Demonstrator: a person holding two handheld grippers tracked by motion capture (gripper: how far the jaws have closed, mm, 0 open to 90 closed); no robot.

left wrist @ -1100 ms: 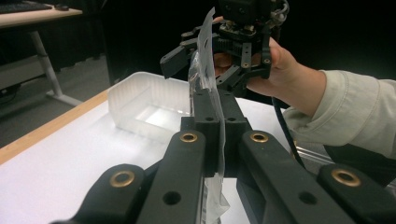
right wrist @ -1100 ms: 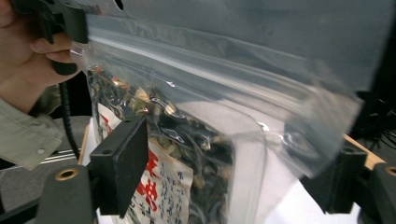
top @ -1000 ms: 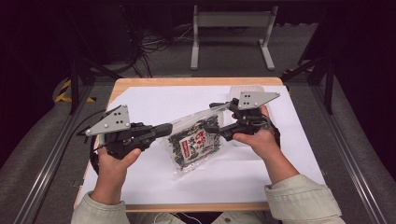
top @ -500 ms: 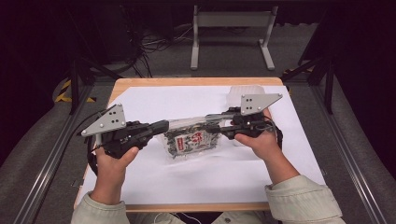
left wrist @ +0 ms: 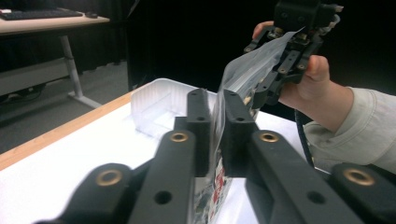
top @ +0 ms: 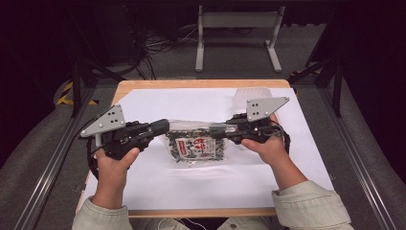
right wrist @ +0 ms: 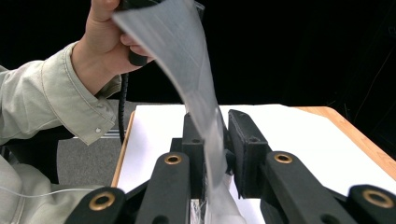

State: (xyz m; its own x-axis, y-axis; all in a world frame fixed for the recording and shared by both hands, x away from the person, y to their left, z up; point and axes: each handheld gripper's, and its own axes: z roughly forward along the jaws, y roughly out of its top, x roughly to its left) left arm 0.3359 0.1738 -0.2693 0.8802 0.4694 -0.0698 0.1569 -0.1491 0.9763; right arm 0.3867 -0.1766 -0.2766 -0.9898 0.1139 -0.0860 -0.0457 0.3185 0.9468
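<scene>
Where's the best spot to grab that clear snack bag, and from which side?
The flat, empty top strip of the snack bag, one corner from each side, as the left tool and right tool hold it now. That strip is thin enough to slip between the jaws, and the filled part hangs freely below, so a level approach from either end looks safest.

A wooden table (top: 143, 85) carries 1 large white sheet (top: 201, 187) covering nearly all of its top; 1 clear plastic container (top: 250, 96) stands on it near the far right corner
</scene>
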